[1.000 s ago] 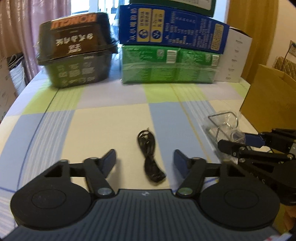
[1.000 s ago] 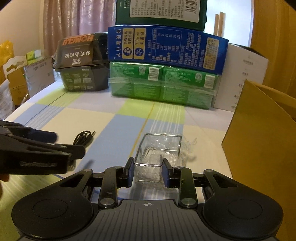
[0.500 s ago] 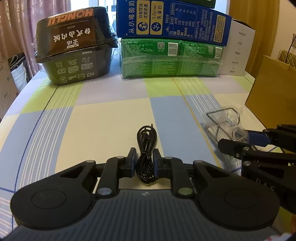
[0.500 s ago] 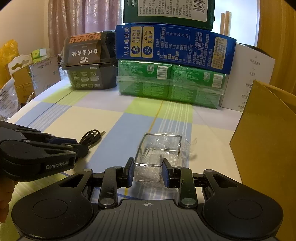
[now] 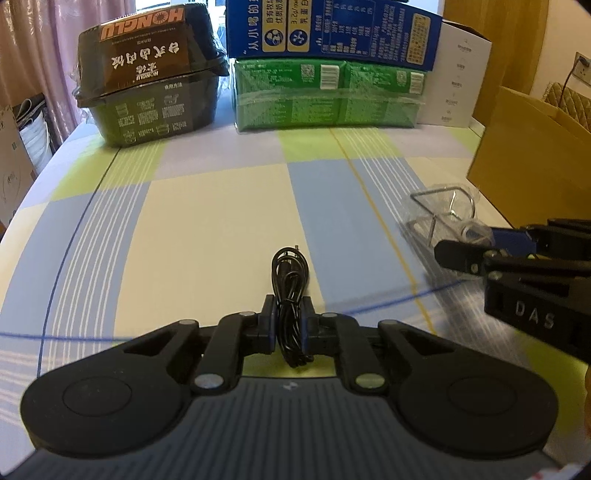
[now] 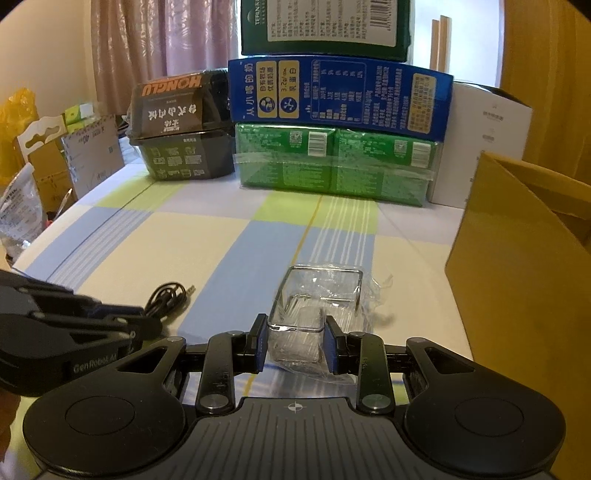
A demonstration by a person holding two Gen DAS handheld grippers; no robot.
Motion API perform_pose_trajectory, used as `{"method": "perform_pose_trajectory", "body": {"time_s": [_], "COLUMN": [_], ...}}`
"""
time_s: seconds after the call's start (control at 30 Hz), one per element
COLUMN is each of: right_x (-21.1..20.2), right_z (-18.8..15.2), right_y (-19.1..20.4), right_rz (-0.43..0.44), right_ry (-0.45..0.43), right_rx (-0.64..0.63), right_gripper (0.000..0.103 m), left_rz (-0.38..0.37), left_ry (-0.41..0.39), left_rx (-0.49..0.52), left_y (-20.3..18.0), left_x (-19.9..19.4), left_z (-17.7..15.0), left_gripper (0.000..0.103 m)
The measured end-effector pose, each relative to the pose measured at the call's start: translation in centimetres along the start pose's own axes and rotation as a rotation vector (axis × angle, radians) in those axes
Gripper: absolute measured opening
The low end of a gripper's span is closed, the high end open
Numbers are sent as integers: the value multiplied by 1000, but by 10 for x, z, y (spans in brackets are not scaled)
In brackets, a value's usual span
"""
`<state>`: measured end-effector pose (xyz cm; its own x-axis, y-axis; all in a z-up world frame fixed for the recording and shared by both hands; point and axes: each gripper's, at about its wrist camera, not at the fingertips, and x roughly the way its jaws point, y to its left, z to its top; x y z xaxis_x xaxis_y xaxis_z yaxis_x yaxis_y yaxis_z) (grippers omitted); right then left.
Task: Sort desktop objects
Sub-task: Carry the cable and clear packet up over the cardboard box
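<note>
A coiled black cable [image 5: 290,291] sticks out forward from my left gripper [image 5: 289,325], whose blue-padded fingers are shut on its near end. In the right wrist view the same cable [image 6: 168,297] pokes out past the left gripper [image 6: 122,325]. A clear plastic packet with a metal wire frame [image 6: 317,306] lies on the checked tablecloth, and my right gripper [image 6: 295,347] is shut on its near part. From the left wrist view the packet [image 5: 443,210] lies at the right with the right gripper [image 5: 480,251] on it.
At the back stand a dark HONGLU food box [image 5: 147,81], a green pack [image 5: 325,96] under a blue carton [image 5: 332,33], and a white box [image 5: 461,74]. A brown cardboard box [image 6: 524,251] stands close at the right. Bags and cartons [image 6: 37,166] sit beyond the left edge.
My left gripper went from open around the cable to shut on it, and the cable now rides up with it. The right gripper stays shut on the packet.
</note>
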<state>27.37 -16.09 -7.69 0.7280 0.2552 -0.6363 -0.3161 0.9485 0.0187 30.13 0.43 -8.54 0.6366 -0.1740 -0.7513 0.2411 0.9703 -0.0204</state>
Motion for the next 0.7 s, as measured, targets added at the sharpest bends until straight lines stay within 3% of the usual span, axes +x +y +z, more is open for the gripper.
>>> {"method": "perform_pose_trajectory", "body": {"time_s": [0.3, 0.7], "right_x": [-55, -143], "right_z": [-14, -57], "right_y": [0, 8], "right_rz": [22, 38], "right_ry": [-12, -20], "right_rx": [44, 73], "right_gripper": [27, 27], "left_rz": [-39, -98], "left_ry": [23, -100], "left_rx": [-39, -146], "left_y": [-16, -38], "left_x": [-37, -128], "left_z": [-19, -30], "left_gripper": [9, 9]}}
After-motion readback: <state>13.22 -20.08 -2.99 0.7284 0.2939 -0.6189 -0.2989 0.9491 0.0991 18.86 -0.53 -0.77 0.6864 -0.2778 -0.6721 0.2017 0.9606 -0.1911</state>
